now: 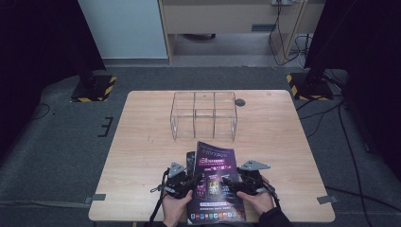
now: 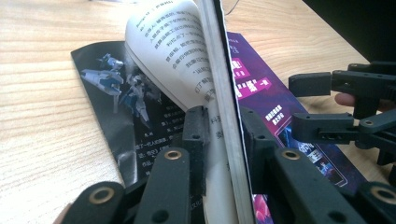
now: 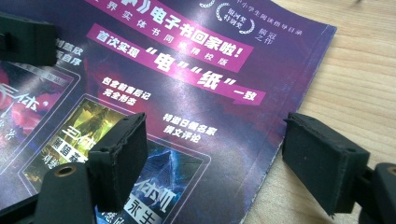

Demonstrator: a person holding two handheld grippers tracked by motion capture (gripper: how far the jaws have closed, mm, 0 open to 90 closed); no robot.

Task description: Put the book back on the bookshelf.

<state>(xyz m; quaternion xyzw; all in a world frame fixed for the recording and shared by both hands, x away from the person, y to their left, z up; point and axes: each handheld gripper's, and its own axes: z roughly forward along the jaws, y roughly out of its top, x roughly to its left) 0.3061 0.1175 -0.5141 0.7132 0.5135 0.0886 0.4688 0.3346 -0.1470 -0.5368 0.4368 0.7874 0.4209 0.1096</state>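
Here, a glossy purple magazine [image 1: 215, 187] lies at the near edge of the pale wood-grain surface [image 1: 142, 142], between both hands. The left gripper [image 1: 182, 182] has its black, matte jaws clenched on a raised stack of pages at the magazine's left side; in the left gripper view that stack [image 2: 224, 93] stands on edge, thin and layered, with a white printed page curling away and a dark page with a blue-white robot figure [image 2: 112, 77] lying flat on the wood. The right gripper [image 1: 243, 182] sits over the right side of the cover, jaws released and spread wide: one blocky pad over the cover, the other past the cover's edge above bare wood. Well behind the magazine stands a clear plastic organizer [image 1: 204, 115], boxy with divided compartments.
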